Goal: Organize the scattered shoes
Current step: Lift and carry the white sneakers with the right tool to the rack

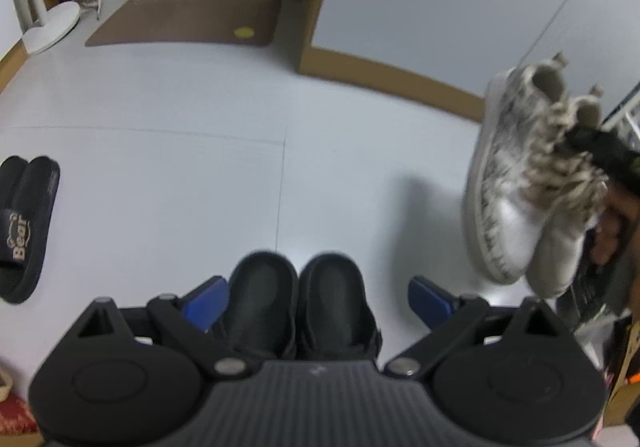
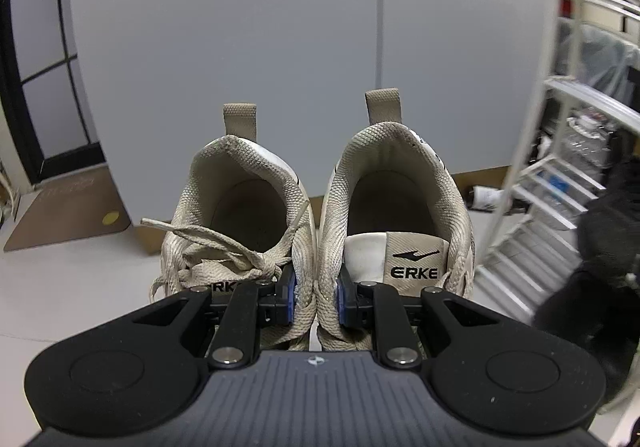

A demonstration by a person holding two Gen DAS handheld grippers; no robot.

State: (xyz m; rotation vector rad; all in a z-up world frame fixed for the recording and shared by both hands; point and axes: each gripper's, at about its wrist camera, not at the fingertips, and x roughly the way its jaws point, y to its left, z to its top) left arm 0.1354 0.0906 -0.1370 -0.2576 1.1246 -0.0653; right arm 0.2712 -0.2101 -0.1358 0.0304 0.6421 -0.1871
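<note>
My right gripper [image 2: 316, 299] is shut on a pair of beige ERKE sneakers [image 2: 320, 215], with its blue pads pinching the two inner collars together. In the left wrist view the same sneakers [image 1: 520, 187] hang in the air at the right, toes down, well above the floor. My left gripper [image 1: 316, 295] stands open and wide over a pair of black shoes [image 1: 296, 307] lying side by side between its fingers. The left pad is next to the left shoe. A strip of floor shows between the right pad and the right shoe.
A pair of black "Bear" slippers [image 1: 24, 223] lies on the pale floor at the far left. A brown doormat [image 1: 188, 19] and a white round stand base [image 1: 52, 27] are at the back. A white wire rack [image 2: 560, 167] stands at the right, beside grey cabinet doors [image 2: 240, 47].
</note>
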